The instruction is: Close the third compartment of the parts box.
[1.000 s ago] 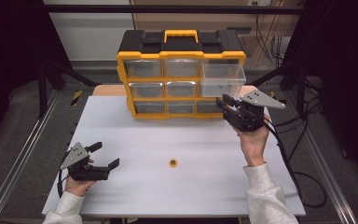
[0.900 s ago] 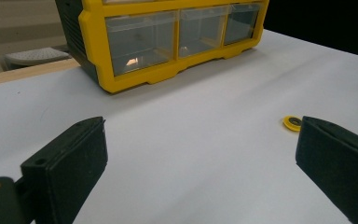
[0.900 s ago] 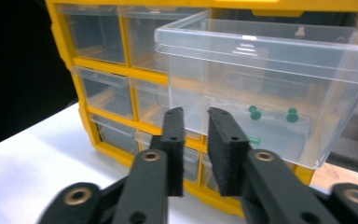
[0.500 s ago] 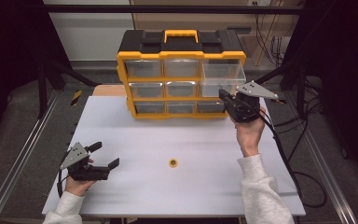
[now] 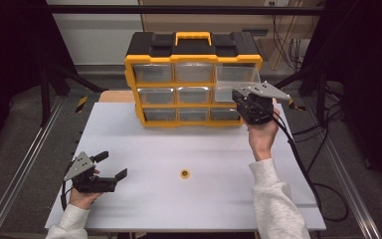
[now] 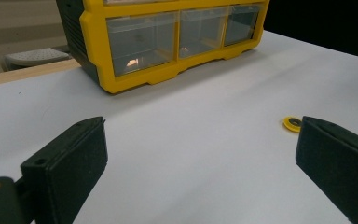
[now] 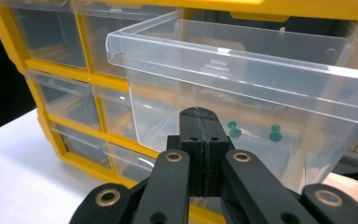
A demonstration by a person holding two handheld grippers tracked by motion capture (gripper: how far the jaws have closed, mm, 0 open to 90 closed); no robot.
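The drawer (image 7: 242, 79), clear plastic, is standing pulled out of the top right slot of the yellow organizer (image 5: 194, 79), sticking toward the person. Two green pushpins (image 7: 254, 130) are lying inside it, seen through the front wall.

The right gripper (image 7: 200, 116) is sitting just in front of the drawer's front wall, below its rim. Its jaws are pressed fully together with nothing between them; they have just been closing. Whether the tips are touching the plastic cannot be told. In the high view the right gripper (image 5: 251, 105) is being held up off the table at the organizer's right end, with the right hand (image 5: 262, 137) under it and a white sleeve (image 5: 273, 199) behind.

The left gripper (image 5: 110, 167) is resting low near the table's front left corner, well apart from the organizer. Its jaws are standing wide apart and holding nothing, with bare table (image 6: 205, 140) between them in the left gripper view.

A small yellow ring (image 5: 184, 174) is lying flat mid-table, between the two hands and touched by neither. In the left gripper view the ring (image 6: 292, 123) is showing just beside the right-hand jaw, farther off on the table.

The organizer's other drawers are sitting pushed in, under a black top with a yellow handle (image 5: 193, 38).
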